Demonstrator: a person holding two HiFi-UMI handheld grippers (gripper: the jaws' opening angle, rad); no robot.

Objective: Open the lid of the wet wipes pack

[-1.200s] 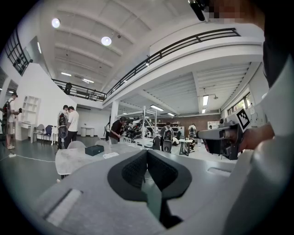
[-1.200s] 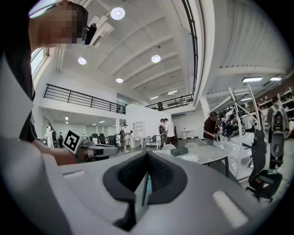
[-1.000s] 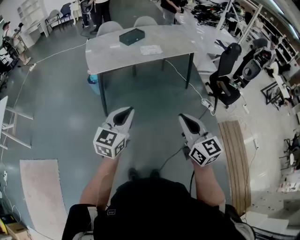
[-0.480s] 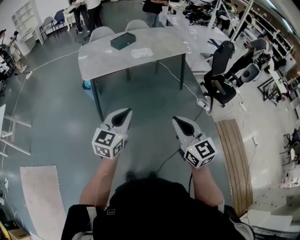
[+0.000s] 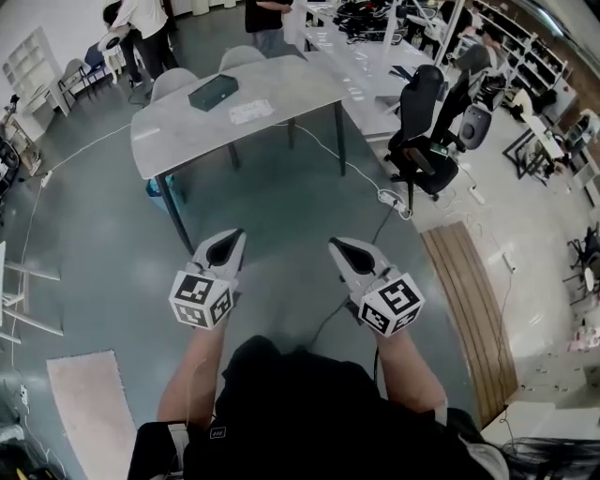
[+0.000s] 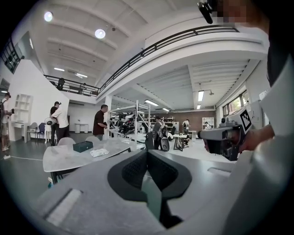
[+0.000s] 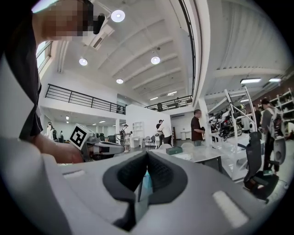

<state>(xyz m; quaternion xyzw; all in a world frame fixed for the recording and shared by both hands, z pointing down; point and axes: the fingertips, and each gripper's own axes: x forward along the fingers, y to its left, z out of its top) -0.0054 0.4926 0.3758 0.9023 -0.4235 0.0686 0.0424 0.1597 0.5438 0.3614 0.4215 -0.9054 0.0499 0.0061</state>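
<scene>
The wet wipes pack [image 5: 246,112] lies as a flat white packet on a grey table [image 5: 178,141] far ahead, next to a dark green box [image 5: 213,92]. My left gripper [image 5: 228,246] and right gripper [image 5: 339,248] hang side by side in mid-air over the floor, well short of the table, both shut with nothing in them. In the left gripper view the shut jaws [image 6: 147,153] point toward the table [image 6: 64,160], where the pack [image 6: 99,152] and box [image 6: 82,146] show; the right gripper [image 6: 209,135] is at the right. The right gripper view shows its shut jaws [image 7: 147,158] and the left gripper [image 7: 120,148].
Black office chairs [image 5: 422,131] stand right of the table, light chairs [image 5: 173,82] behind it. A cable [image 5: 375,197] runs over the floor. A wooden board [image 5: 469,309] lies at the right, a pink mat [image 5: 89,412] at the lower left. People [image 5: 141,23] stand beyond the table.
The table has slid from the upper middle of the head view toward the upper left. Both grippers sit a little lower and further left in the view and stay shut.
</scene>
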